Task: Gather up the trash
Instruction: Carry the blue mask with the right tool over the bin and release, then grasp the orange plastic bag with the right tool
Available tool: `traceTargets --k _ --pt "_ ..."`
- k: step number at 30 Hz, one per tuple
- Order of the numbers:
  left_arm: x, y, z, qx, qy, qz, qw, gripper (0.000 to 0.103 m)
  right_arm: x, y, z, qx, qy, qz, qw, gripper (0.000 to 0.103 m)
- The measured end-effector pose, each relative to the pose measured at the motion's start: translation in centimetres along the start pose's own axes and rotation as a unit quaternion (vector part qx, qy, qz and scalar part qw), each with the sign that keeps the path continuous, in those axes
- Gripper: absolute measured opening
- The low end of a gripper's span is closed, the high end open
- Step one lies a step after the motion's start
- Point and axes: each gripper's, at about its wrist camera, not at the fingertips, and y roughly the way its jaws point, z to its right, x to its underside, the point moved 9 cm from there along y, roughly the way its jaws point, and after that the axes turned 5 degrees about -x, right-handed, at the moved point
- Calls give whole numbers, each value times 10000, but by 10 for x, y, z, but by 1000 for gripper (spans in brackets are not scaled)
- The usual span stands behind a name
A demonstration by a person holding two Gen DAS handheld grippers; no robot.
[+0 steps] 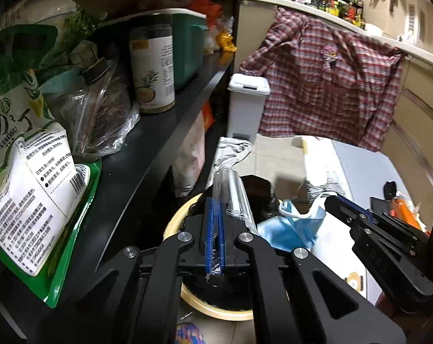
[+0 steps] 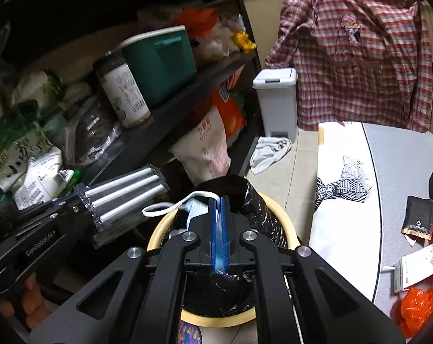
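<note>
My left gripper [image 1: 215,200] is shut on a clear plastic packet of white tubes [image 1: 236,197], whose film sits pinched between the blue pads. It hangs over a round bin with a yellow rim [image 1: 173,220] and a black liner. My right gripper [image 1: 329,200] comes in from the right, shut on a blue face mask [image 1: 293,226]. In the right wrist view the right gripper [image 2: 220,200] clamps the mask [image 2: 194,209] above the bin rim [image 2: 279,209], with a white ear loop trailing left. Beside it, the left gripper [image 2: 78,200] holds the tube packet [image 2: 124,197].
A black shelf [image 1: 159,132] on the left carries food bags, a jar [image 1: 153,66] and a teal box [image 2: 161,63]. A small grey pedal bin [image 2: 276,97] and a plaid shirt [image 2: 359,57] stand behind. A table [image 2: 403,166] on the right holds orange wrappers and a black sachet [image 2: 418,220]. A cloth [image 2: 269,152] lies on the floor.
</note>
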Motion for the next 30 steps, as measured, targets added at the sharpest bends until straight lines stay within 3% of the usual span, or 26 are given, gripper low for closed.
traceTargets --k 1,2,3,5,17,24,30 --pt "1 3 -2 -63 -17 -49 10000 20 1 4 0 10 -5 -69 10000 26" --pt "2 5 -4 -143 -34 -74 9999 56 1 6 1 35 25 -97 9999 38" --pt "1 5 -6 -273 -48 -35 9996 78 1 5 2 45 99 -87 9999 54" --pt "-2 2 -7 -419 -8 105 9991 79 0 4 2 7 114 -62 9999 56" --pt "-3 -9 4 -266 113 170 9994 85 -1 -27 13 128 155 195 9996 58" --pt "-2 -30 20 -157 282 431 9986 88 4 -64 19 292 117 369 9988 62" --pt "0 -51 50 116 440 734 9963 90 18 -124 47 879 -107 670 9938 67"
